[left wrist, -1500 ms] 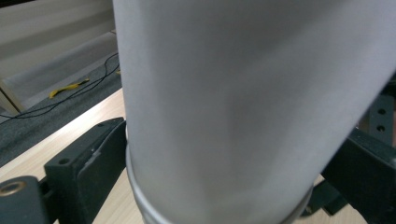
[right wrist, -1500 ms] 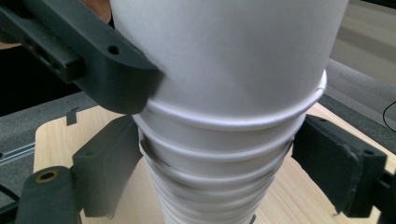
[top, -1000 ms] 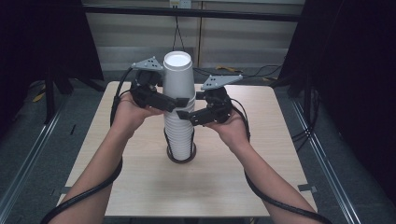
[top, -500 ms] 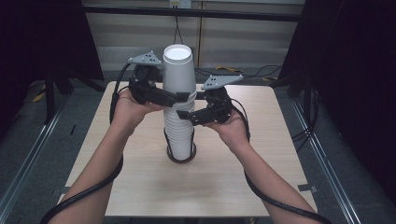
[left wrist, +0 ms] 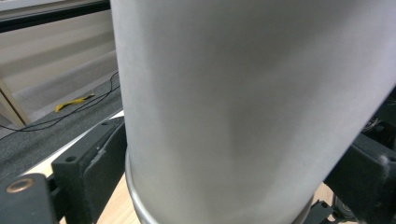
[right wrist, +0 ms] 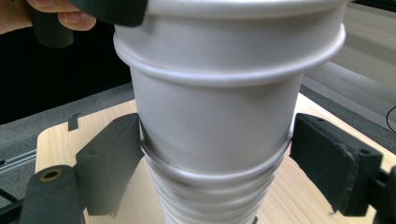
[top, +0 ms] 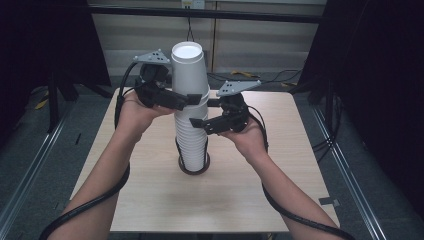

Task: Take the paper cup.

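White paper cups [top: 192,135] stand nested upside down in a tall stack on the wooden table [top: 150,195], the foot of the stack set in a dark ring [top: 194,170]; the top cup [top: 189,75] sits highest, its flat base facing the camera. The work in hand appears to be lifting that top cup off the rest.

The left gripper [top: 186,100] has its jaws on either side of the top cup just above its rolled rim; the jaws have just been closing with the cup between them, and in the left gripper view the near pad [left wrist: 100,158] lies against the wall, so I judge it holds the cup. The right gripper [top: 200,122] sits lower, its jaws about the second cup [right wrist: 215,121]; they too have just been closing; the left pad [right wrist: 114,154] touches the wall, the right pad [right wrist: 327,158] stands just off it, so this grip is not yet firm.

To do it well, I would let the right gripper finish closing and pin the stack; then draw the top cup straight up along the stack's axis, with light pressure, since thin paper dents; any tilt could drag a second cup along or tip the stack.

No brand, label or writing can be read on anything here.
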{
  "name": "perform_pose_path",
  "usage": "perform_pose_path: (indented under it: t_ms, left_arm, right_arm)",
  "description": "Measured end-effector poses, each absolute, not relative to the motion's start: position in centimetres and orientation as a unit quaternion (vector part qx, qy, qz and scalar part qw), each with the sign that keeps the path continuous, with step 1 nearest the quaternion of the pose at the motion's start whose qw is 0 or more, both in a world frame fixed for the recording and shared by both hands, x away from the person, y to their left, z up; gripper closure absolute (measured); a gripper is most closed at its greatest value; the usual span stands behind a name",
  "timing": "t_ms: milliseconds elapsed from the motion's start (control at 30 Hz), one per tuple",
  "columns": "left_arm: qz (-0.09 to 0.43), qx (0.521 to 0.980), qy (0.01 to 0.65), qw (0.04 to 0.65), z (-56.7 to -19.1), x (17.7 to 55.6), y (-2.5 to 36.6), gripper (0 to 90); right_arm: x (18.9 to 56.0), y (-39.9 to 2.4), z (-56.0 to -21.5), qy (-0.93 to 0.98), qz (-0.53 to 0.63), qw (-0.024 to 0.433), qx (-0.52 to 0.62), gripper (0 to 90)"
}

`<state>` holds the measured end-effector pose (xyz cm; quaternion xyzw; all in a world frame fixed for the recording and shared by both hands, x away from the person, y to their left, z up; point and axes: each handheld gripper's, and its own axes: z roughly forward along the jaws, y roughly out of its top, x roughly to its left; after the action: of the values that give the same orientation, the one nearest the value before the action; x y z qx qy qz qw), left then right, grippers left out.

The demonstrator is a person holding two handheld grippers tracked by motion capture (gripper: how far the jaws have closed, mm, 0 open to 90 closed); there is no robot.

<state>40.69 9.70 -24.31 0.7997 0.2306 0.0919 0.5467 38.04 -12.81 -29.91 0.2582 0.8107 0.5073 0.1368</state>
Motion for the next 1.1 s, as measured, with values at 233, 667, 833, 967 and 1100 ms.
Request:
perform_pose_path:
  t_ms: [233, 667, 833, 967, 1100]
  left_arm:
    - [0.090, 0.803, 0.230, 0.543, -24.5, 40.7, 9.5, 7.8]
    - [0.086, 0.805, 0.227, 0.542, -25.5, 40.6, 9.4, 7.4]
    - [0.088, 0.809, 0.228, 0.534, -25.7, 40.7, 9.3, 7.4]
    - [0.084, 0.810, 0.229, 0.533, -25.9, 40.7, 9.3, 7.4]
    - [0.081, 0.812, 0.231, 0.530, -26.2, 40.7, 9.3, 7.5]
  right_arm:
    - [38.0, -12.8, -29.9, 0.811, 0.507, 0.137, 0.259, 16.6]
    - [37.3, -13.1, -28.5, 0.796, 0.527, 0.159, 0.253, 13.6]
    - [37.5, -13.0, -28.5, 0.798, 0.520, 0.161, 0.260, 13.1]
    - [37.5, -13.0, -28.6, 0.801, 0.515, 0.169, 0.252, 12.6]
    - [37.5, -12.8, -28.8, 0.803, 0.515, 0.174, 0.244, 12.0]
